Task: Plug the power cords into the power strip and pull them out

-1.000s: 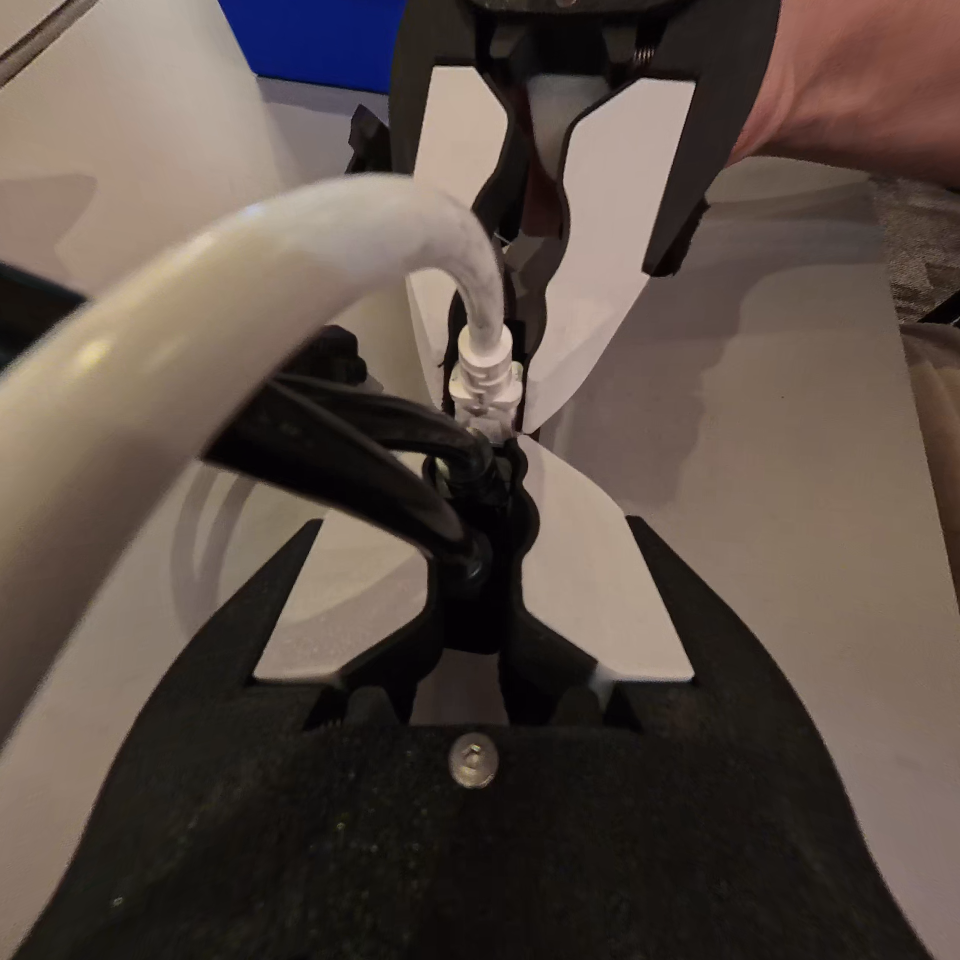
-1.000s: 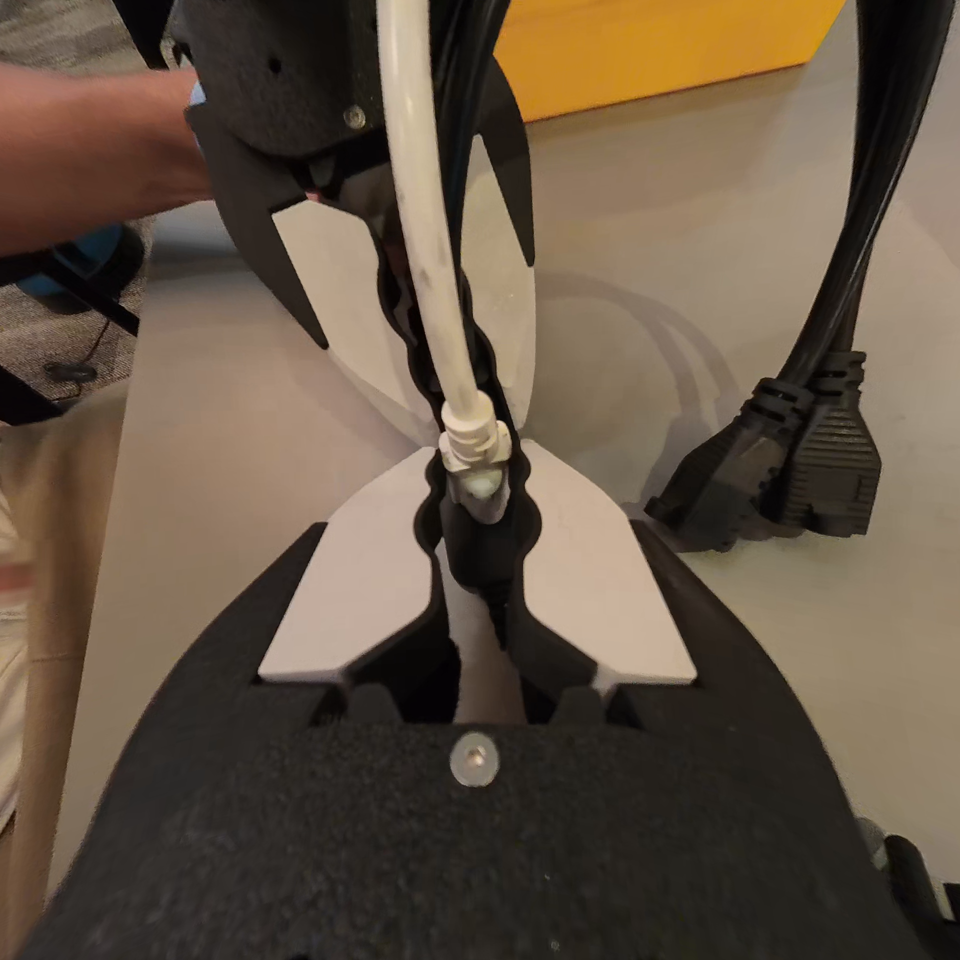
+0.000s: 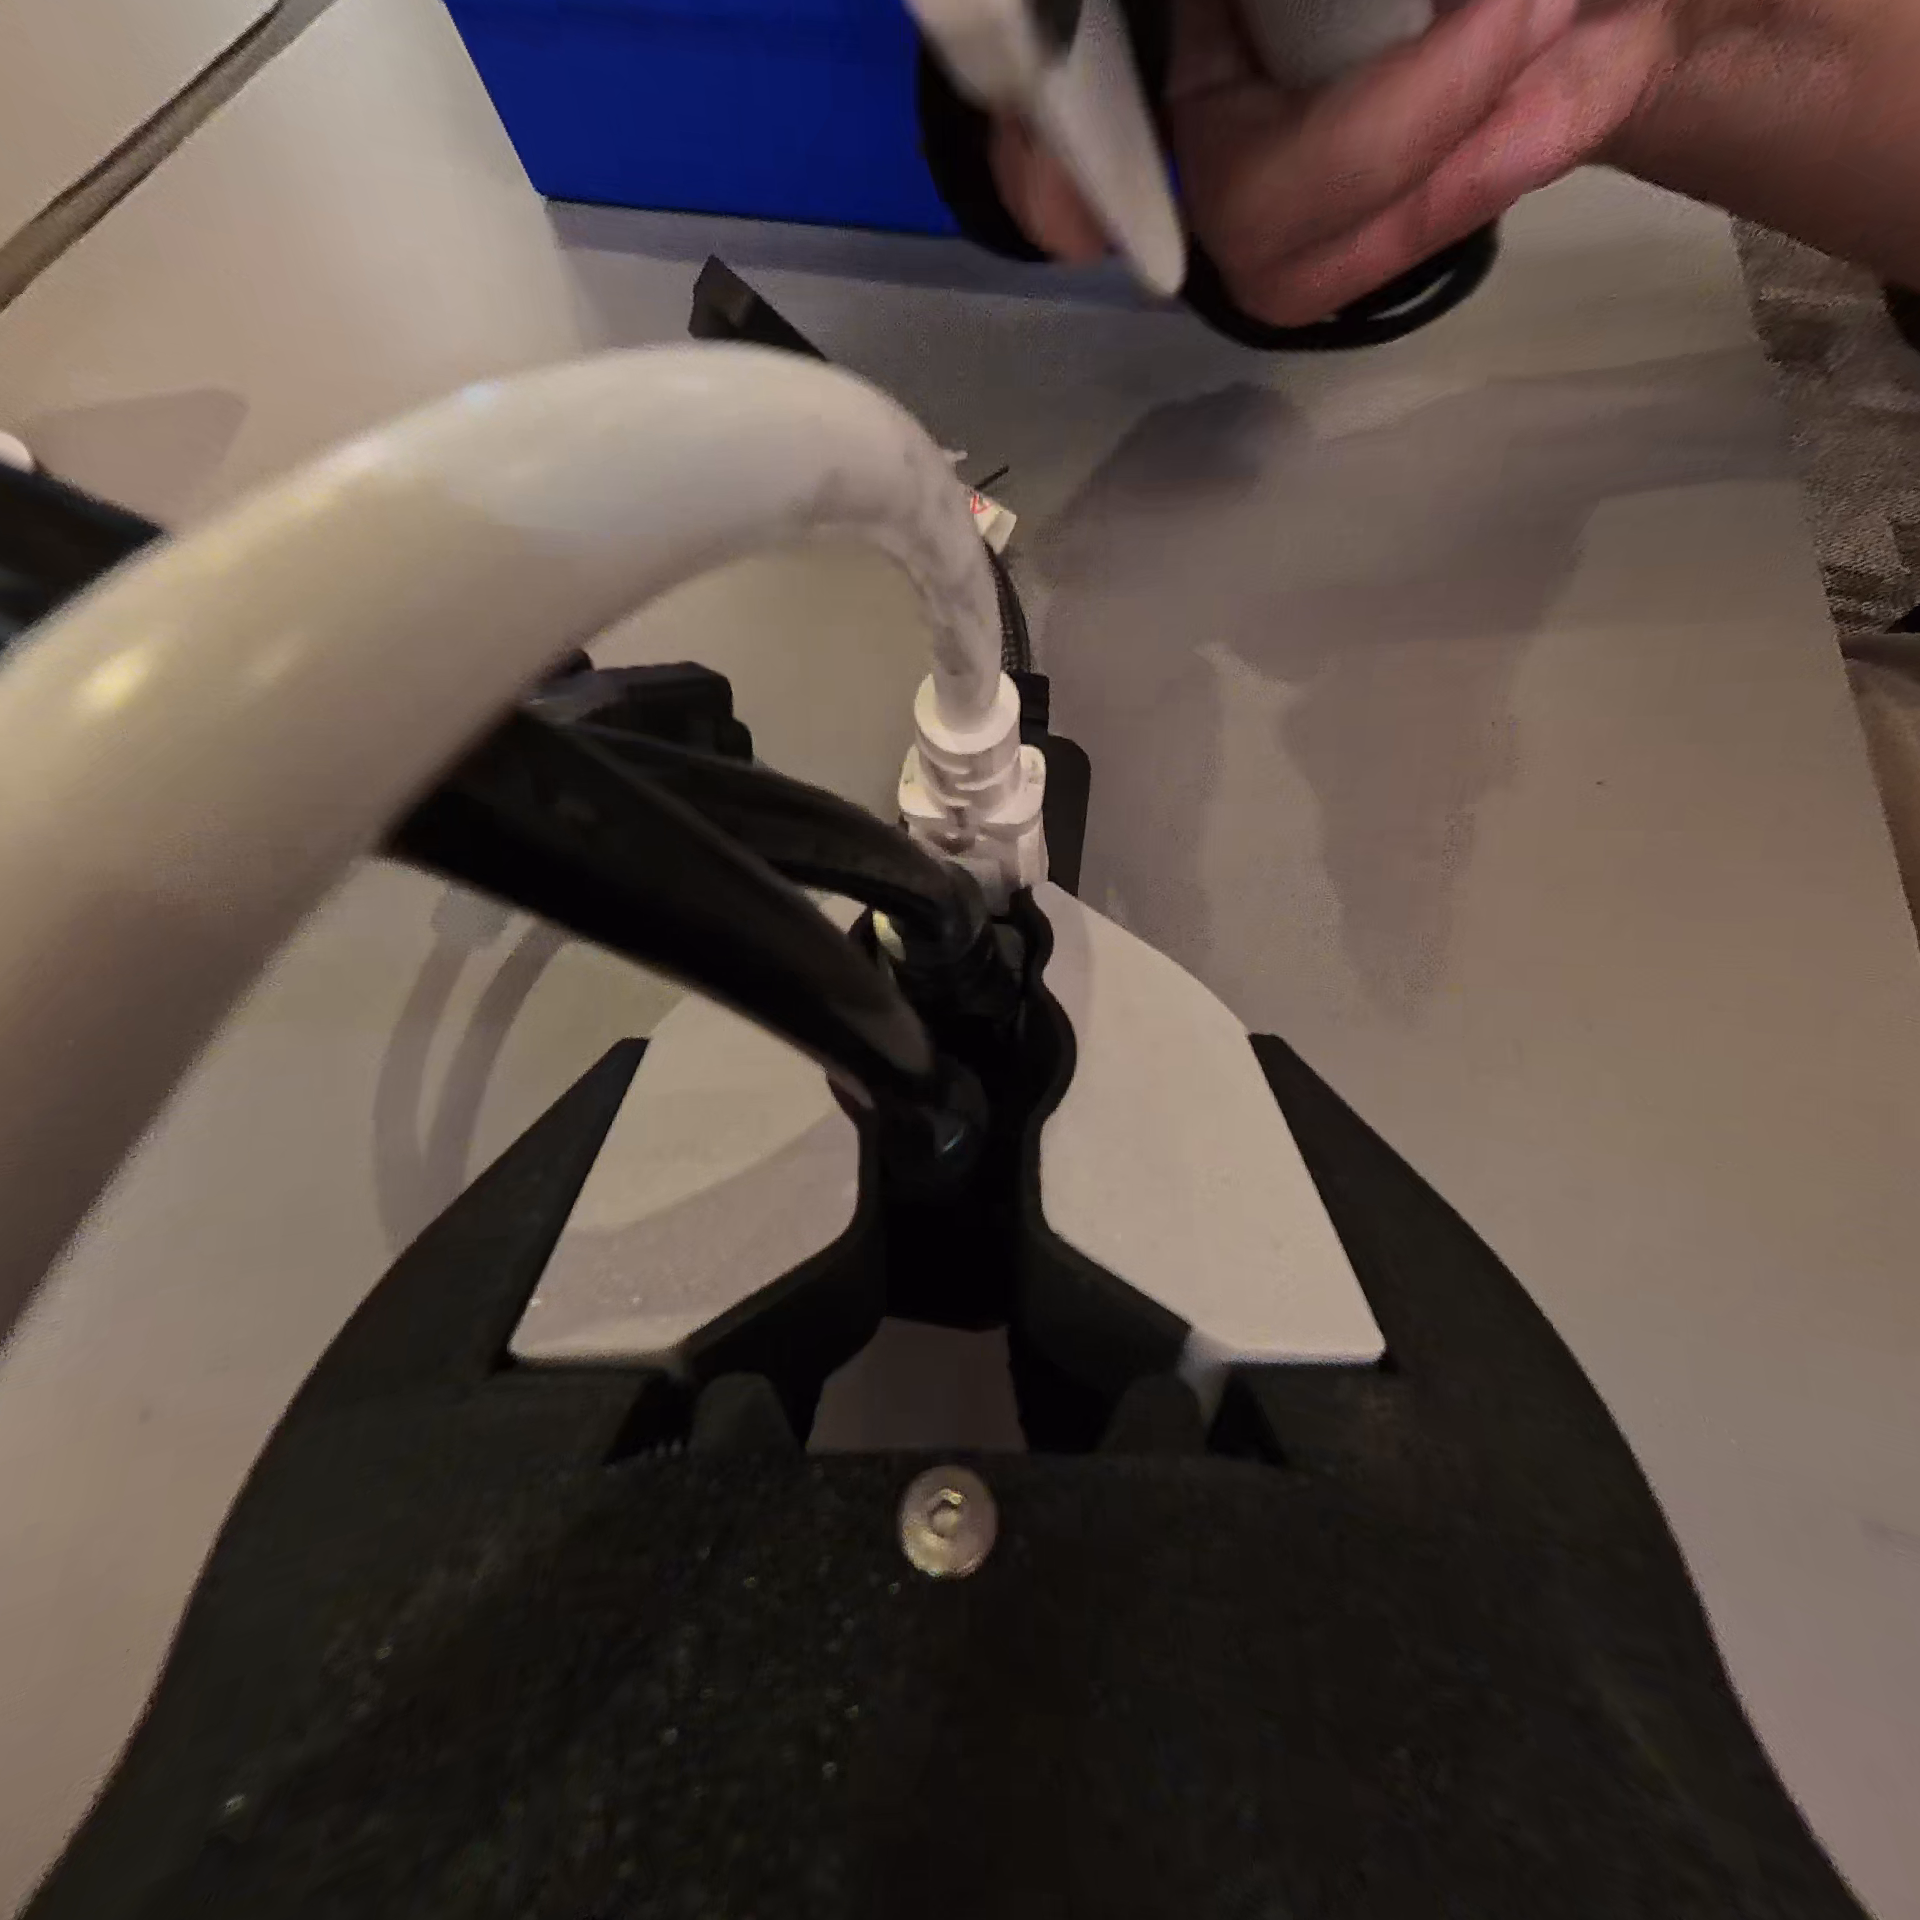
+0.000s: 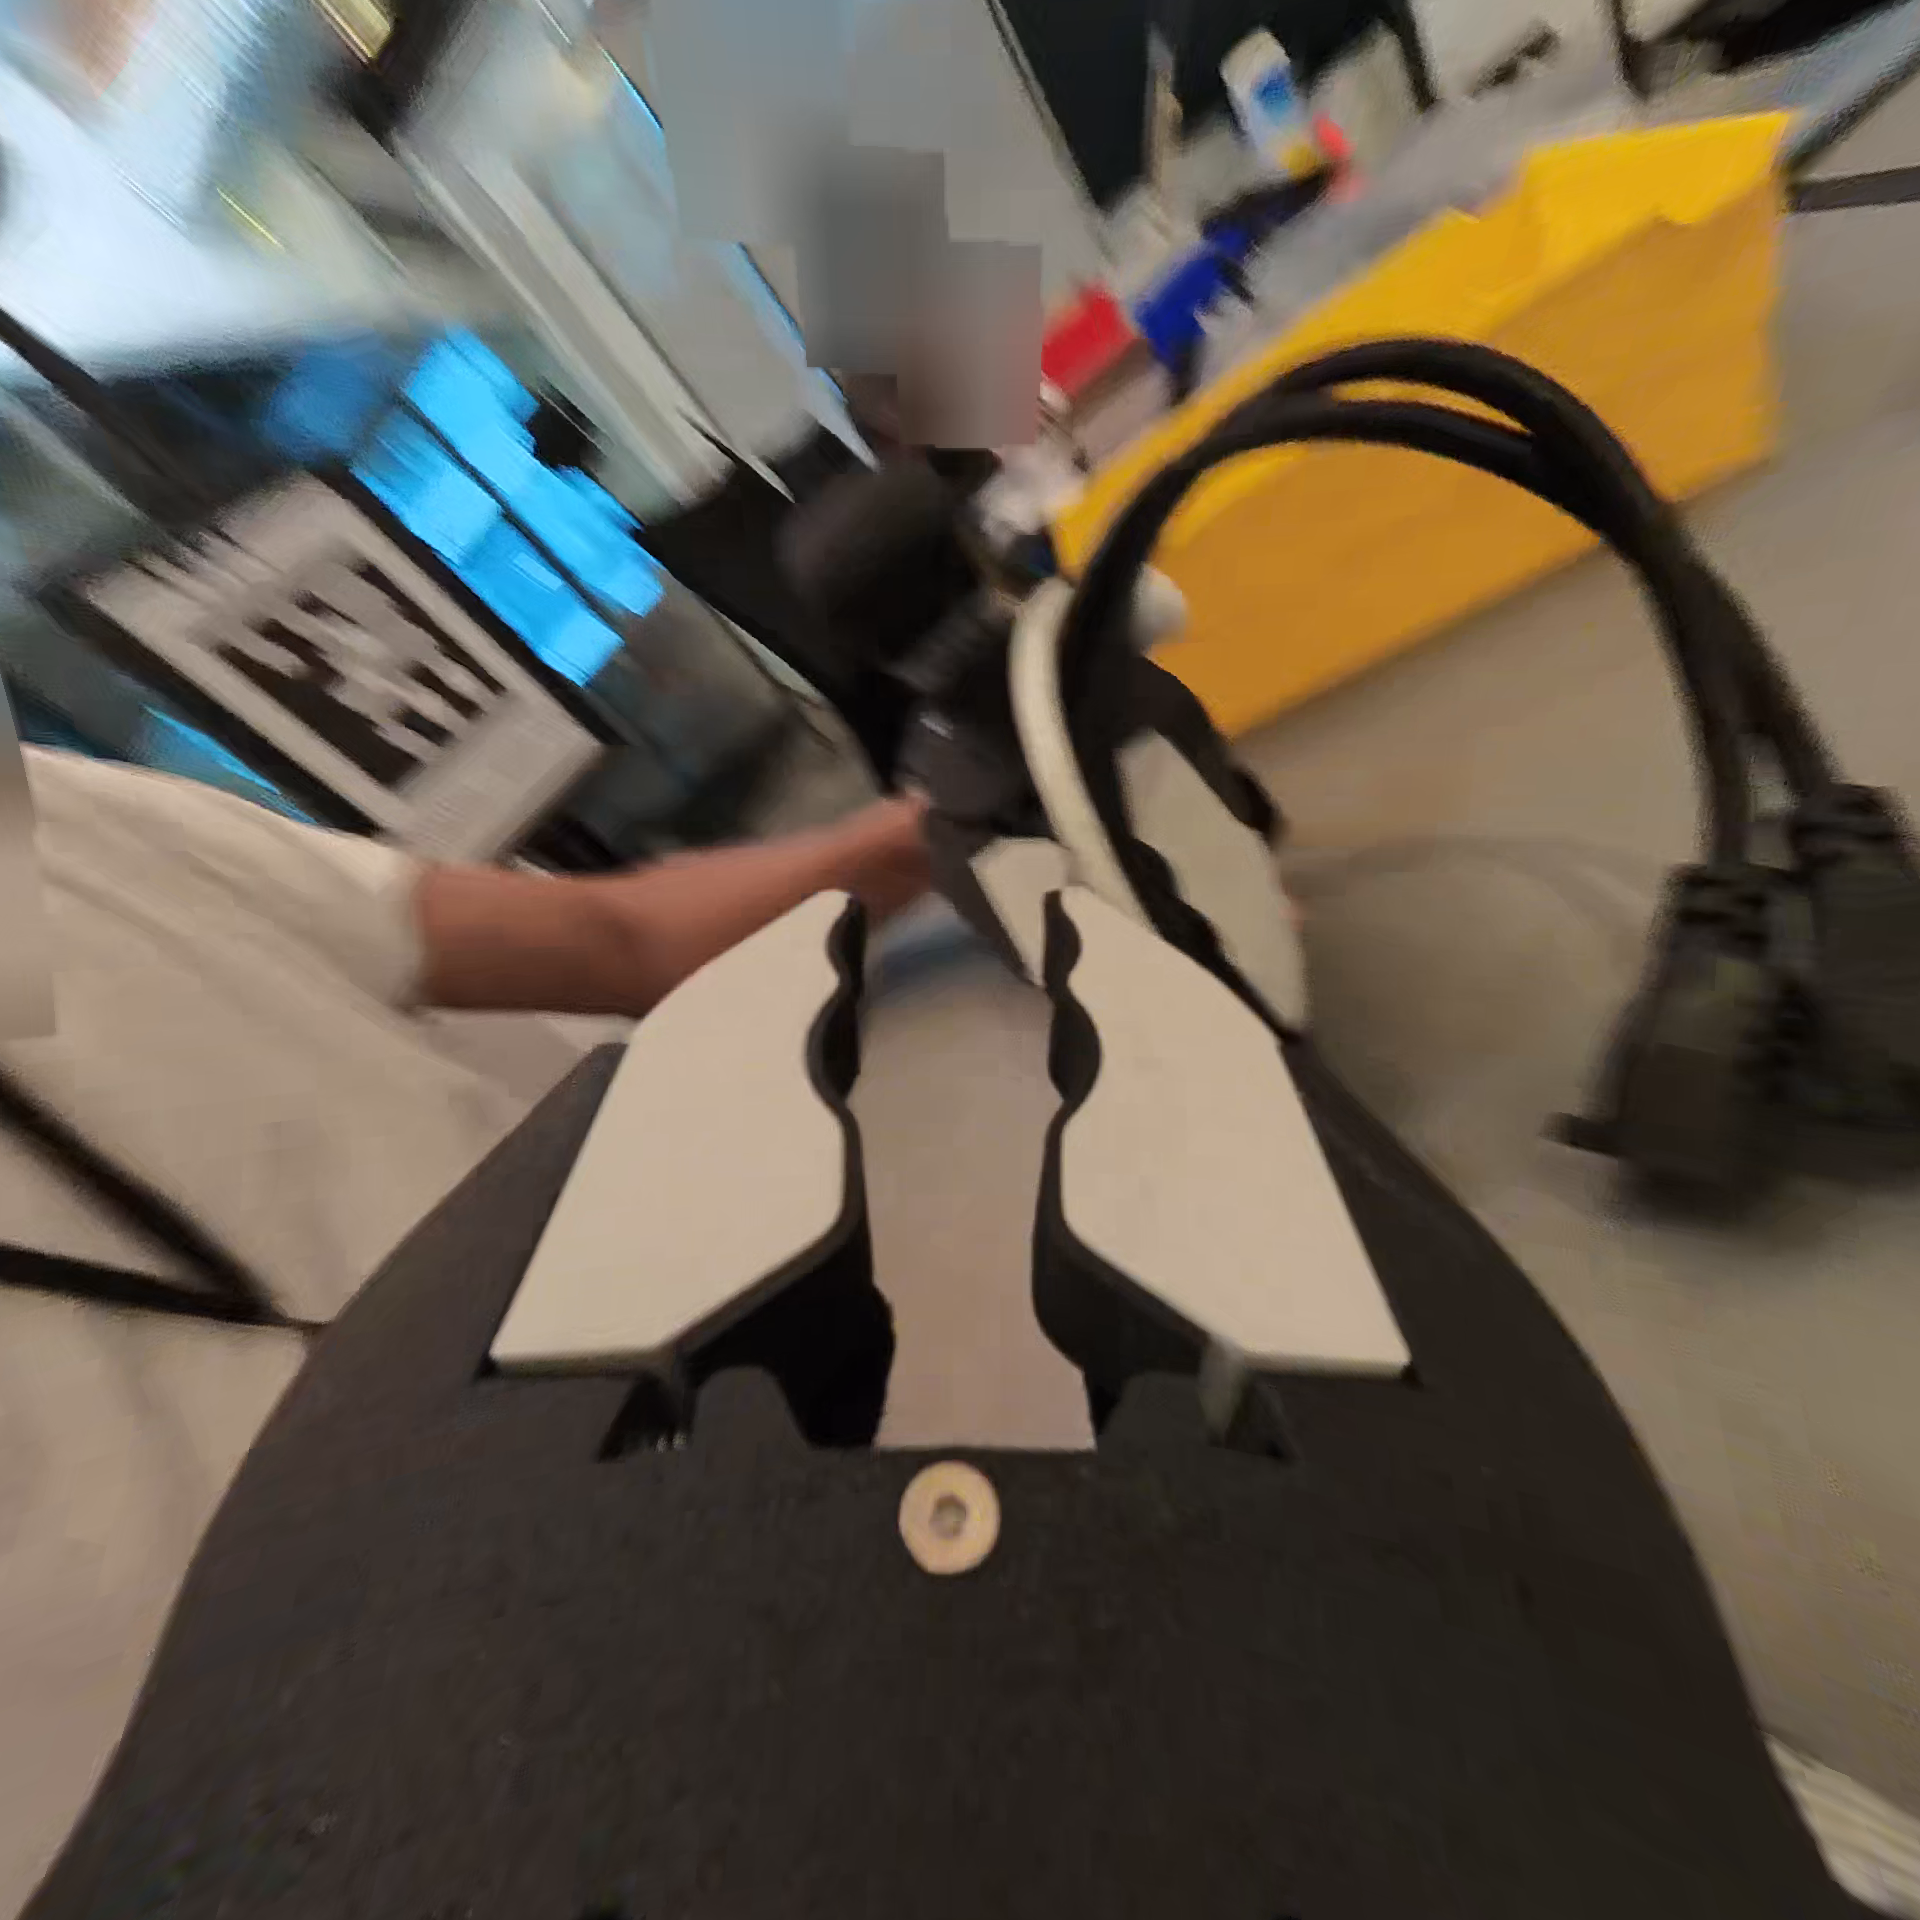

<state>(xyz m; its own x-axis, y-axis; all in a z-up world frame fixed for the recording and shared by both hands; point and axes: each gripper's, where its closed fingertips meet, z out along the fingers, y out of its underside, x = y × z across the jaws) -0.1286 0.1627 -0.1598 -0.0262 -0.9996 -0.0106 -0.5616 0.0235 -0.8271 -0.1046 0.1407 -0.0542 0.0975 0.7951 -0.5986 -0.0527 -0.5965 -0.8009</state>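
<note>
Grey worktop [image 3: 1455, 831] is carrying everything, with a blue bin [image 3: 707, 104] at its far edge. Left tongs [image 3: 1013, 914] are clenching a bundle: black cords [image 3: 665, 831] arching off to the left and a white cable [image 3: 436, 540] whose connector [image 3: 971, 774] is sticking out past the tips. Right tongs [image 4: 951, 925] are hanging released, gripping nothing, tilted up in a blurred view; beyond them black plugs [image 4: 1756, 997] are dangling before a yellow bin [image 4: 1455, 416].
</note>
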